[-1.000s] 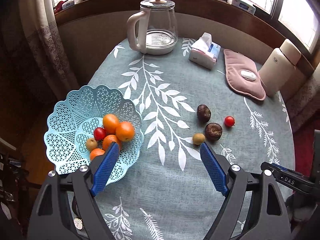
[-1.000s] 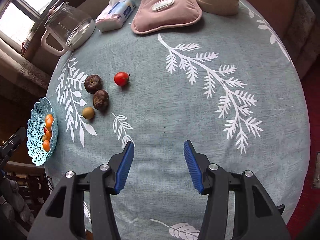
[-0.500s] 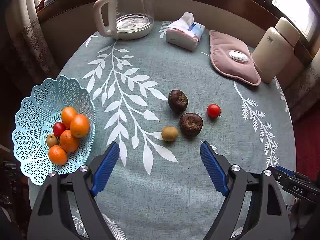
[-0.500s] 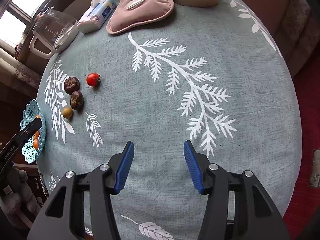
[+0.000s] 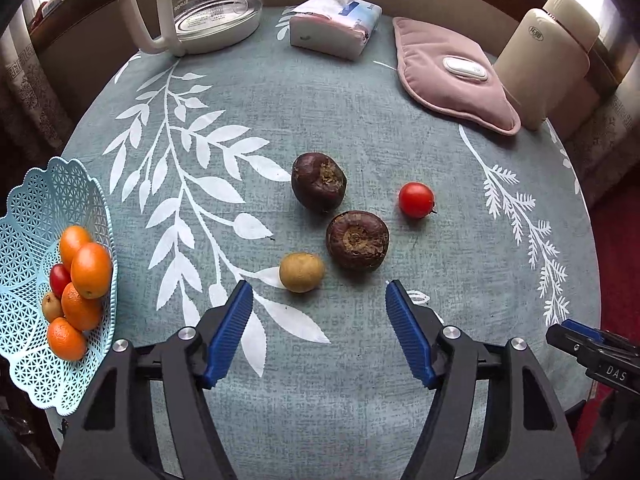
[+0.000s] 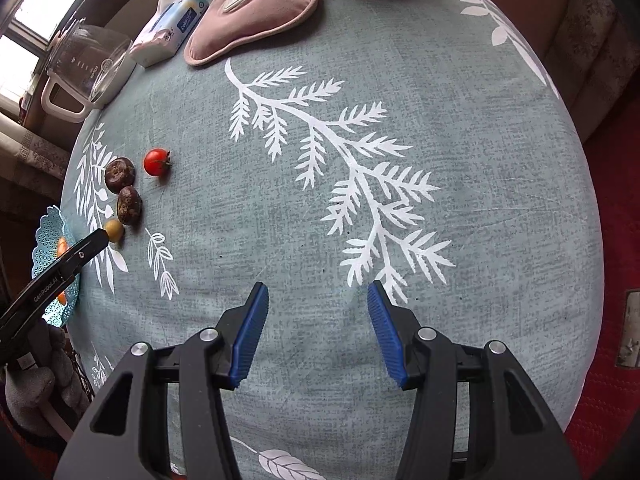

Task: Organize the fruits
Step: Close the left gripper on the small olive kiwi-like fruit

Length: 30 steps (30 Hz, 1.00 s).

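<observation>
My left gripper (image 5: pixel 318 300) sits low over the table (image 5: pixel 360 120), jaws wide apart and holding nothing; its blue pads (image 5: pixel 230 332) frame the bottom centre of the left wrist view. Just above the gap lies a small tan-green fruit (image 5: pixel 301 272), touching neither pad. Beside it to the upper right is a dark wrinkled fruit (image 5: pixel 357 239), a second dark fruit (image 5: pixel 318 181) just above that, and a red cherry tomato (image 5: pixel 416 199) to their right, apart from them.

My right gripper (image 6: pixel 318 300) hovers over bare patterned cloth in the lower centre of its own view, jaws likewise apart and empty, well away from the loose fruits at mid left of that frame.

The blue lattice basket (image 5: pixel 36 208) stands at the left edge of the left wrist view, cut off by the frame; it holds several oranges (image 5: pixel 91 264), a red fruit and a small brownish one, partly hidden behind the oranges. In the right wrist view the basket is largely covered by the left gripper's arm — only a sliver shows.

The kettle (image 5: pixel 192 4) at upper left is cropped at the top, and the cream container (image 5: pixel 548 56) at upper right is partly cut off.
</observation>
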Each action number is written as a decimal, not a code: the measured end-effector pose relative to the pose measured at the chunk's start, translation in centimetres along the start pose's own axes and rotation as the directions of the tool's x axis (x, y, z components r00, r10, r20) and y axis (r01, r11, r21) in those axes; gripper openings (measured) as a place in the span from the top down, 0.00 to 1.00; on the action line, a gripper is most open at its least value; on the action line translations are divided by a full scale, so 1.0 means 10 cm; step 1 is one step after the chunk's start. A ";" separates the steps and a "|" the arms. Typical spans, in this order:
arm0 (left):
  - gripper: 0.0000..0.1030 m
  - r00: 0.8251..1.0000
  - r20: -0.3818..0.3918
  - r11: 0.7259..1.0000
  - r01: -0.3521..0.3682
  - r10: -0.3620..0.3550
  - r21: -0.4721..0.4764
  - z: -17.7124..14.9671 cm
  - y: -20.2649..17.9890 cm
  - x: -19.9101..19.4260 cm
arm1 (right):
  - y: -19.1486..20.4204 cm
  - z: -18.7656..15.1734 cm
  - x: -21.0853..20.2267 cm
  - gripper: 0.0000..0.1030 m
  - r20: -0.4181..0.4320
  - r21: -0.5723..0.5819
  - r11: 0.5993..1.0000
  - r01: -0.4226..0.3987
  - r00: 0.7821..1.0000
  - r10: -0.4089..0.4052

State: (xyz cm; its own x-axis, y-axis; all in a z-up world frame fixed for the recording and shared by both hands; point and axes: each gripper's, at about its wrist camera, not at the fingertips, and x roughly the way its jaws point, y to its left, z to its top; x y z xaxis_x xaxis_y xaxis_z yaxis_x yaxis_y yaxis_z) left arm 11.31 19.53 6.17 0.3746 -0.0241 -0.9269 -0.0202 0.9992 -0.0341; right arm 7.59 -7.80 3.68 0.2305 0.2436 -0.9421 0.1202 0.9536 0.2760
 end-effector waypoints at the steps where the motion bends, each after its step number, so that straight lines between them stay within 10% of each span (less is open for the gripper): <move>1: 0.36 1.000 -0.003 1.000 0.000 0.000 0.004 0.01 0.00 0.03 | 0.01 0.01 0.01 0.49 -0.002 -0.002 1.000 -0.001 1.000 0.001; 18: 0.73 0.999 -0.043 1.000 0.014 -0.015 -0.009 0.09 0.09 0.27 | 0.13 0.12 0.14 0.50 -0.027 -0.038 0.999 -0.001 1.000 0.000; 30: 0.73 0.998 -0.002 0.998 0.056 -0.056 -0.009 0.07 0.11 -0.03 | 0.32 0.11 0.16 0.50 -0.023 -0.069 0.998 -0.009 1.000 0.007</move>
State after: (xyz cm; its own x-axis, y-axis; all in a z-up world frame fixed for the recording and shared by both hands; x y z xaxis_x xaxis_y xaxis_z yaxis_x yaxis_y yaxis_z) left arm 11.78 20.66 6.68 0.3731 -0.0802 -0.9243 -0.0078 0.9959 -0.0896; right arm 9.42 -4.56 3.24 0.2095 0.2543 -0.9442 0.0511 0.9614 0.2703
